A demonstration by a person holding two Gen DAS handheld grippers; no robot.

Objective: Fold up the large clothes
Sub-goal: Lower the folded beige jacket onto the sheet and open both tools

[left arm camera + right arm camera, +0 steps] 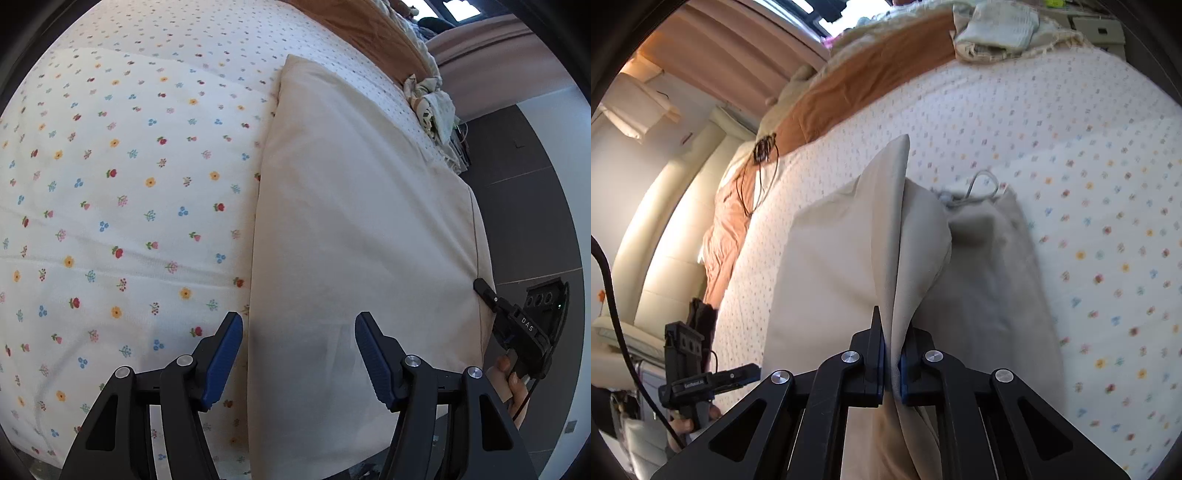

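Observation:
A large cream garment [351, 221] lies flat along the bed's right side in the left wrist view. My left gripper [299, 328] hovers open above its near end, the blue pads [225, 358] well apart and nothing between them. In the right wrist view my right gripper [894, 325] is shut on a raised fold of the cream garment [831, 277], which stands up in a peak off the bed. The right gripper [487, 293] shows at the garment's right edge, held by a hand [515, 384]. The left gripper [750, 371] appears at lower left.
A flower-print bedsheet [129, 184] covers the bed. An orange blanket [354, 22] and a pile of crumpled clothes [436, 107] lie at the far end. Dark floor [517, 184] runs beside the bed. A white drawstring [982, 184] lies past the fold, and a black cable [761, 166] on the blanket.

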